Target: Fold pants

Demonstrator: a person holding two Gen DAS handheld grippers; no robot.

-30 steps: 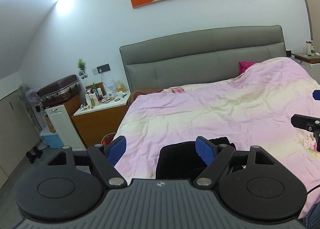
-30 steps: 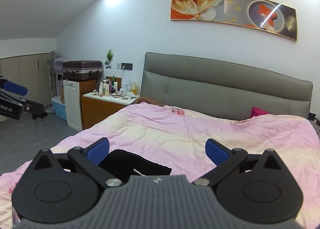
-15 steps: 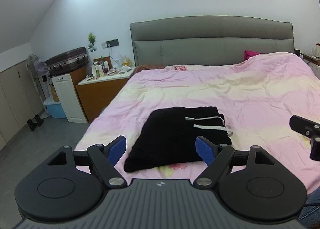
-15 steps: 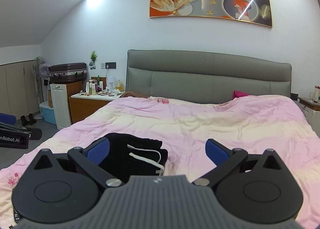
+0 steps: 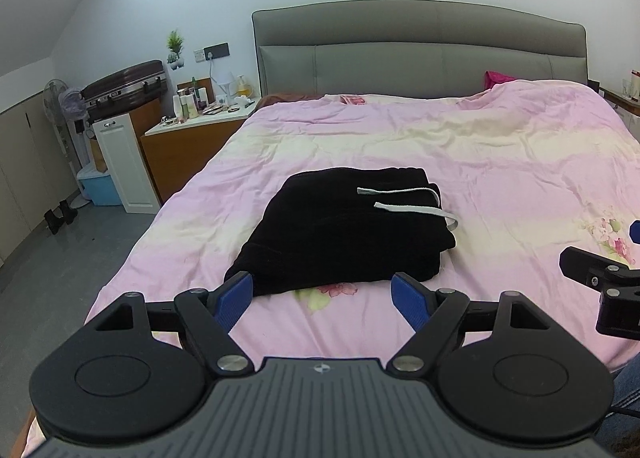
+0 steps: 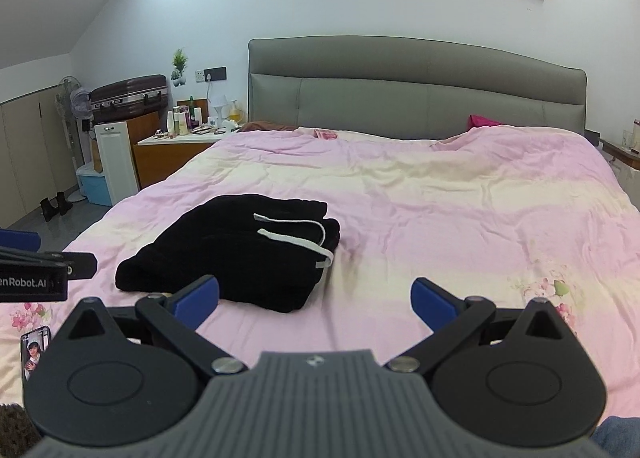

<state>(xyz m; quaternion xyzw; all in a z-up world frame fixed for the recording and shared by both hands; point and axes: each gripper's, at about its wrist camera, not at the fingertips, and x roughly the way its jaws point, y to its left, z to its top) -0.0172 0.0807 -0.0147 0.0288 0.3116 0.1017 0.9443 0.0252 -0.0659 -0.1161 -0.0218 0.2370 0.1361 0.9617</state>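
Black pants (image 5: 340, 230) lie folded into a compact stack on the pink bed cover (image 5: 480, 162), with a white drawstring (image 5: 408, 206) across the top. They also show in the right wrist view (image 6: 236, 254). My left gripper (image 5: 326, 300) is open and empty, just in front of the stack's near edge. My right gripper (image 6: 314, 300) is open and empty, to the right of the stack and short of it. Each gripper shows at the edge of the other's view: the right one (image 5: 600, 278) and the left one (image 6: 36, 270).
A grey headboard (image 5: 420, 54) stands at the far end of the bed. A cluttered nightstand (image 5: 188, 146), a white cabinet (image 5: 124, 162) and a suitcase (image 5: 124, 88) stand left of the bed. A phone (image 6: 35, 350) lies on the cover near the front left.
Both views have tilted down and drawn back from the bed, so the folded pants now lie fully in sight ahead of the fingers. Both grippers stay open.
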